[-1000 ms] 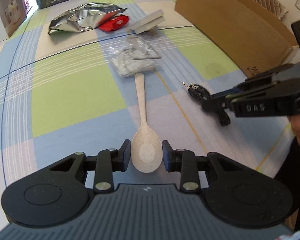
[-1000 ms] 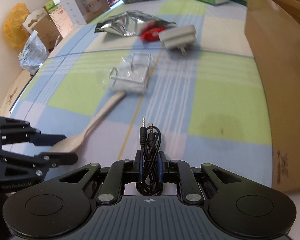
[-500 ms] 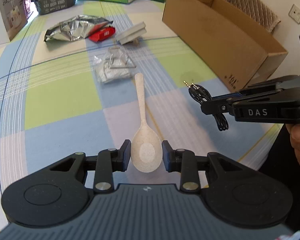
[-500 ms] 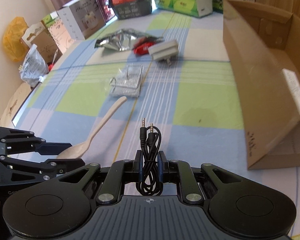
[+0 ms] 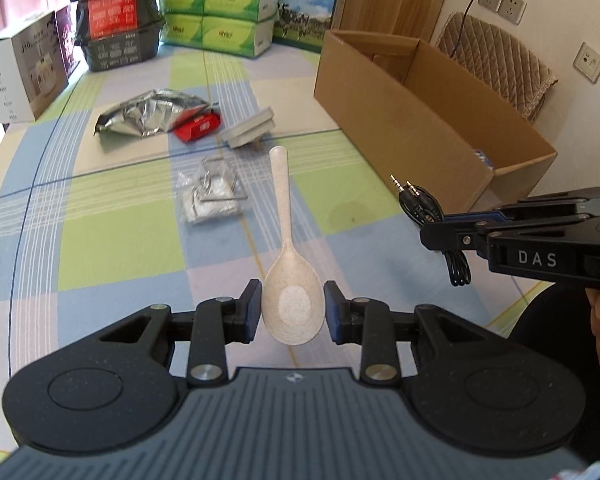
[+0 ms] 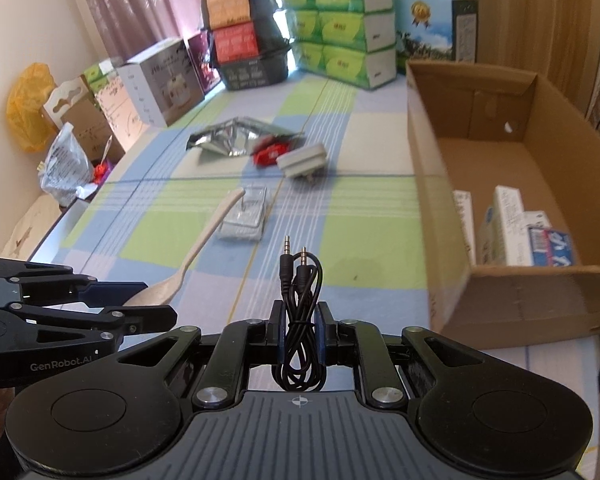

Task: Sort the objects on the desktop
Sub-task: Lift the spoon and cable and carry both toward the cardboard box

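My left gripper [image 5: 293, 307] is shut on the bowl of a speckled beige spoon [image 5: 288, 268], held above the checked tablecloth with its handle pointing away. My right gripper [image 6: 299, 331] is shut on a coiled black audio cable [image 6: 300, 304], its two plugs sticking up. In the left wrist view the right gripper [image 5: 432, 232] hovers at the right with the cable [image 5: 422, 206]. The right wrist view shows the left gripper [image 6: 156, 308] at the lower left with the spoon [image 6: 204, 246]. An open cardboard box [image 6: 428, 208] stands to the right and holds several small cartons [image 6: 508, 236].
On the cloth lie a clear packet of metal parts [image 5: 210, 196], a grey adapter [image 5: 249, 133], a red packet [image 5: 198, 126] and a silver foil bag [image 5: 148, 112]. Stacked boxes [image 5: 216, 4] line the far edge. A chair [image 5: 496, 60] stands behind the cardboard box.
Both grippers have risen from the table, carrying the spoon and the cable up with them. The views now take in the cardboard box's inside and the far stacked boxes.
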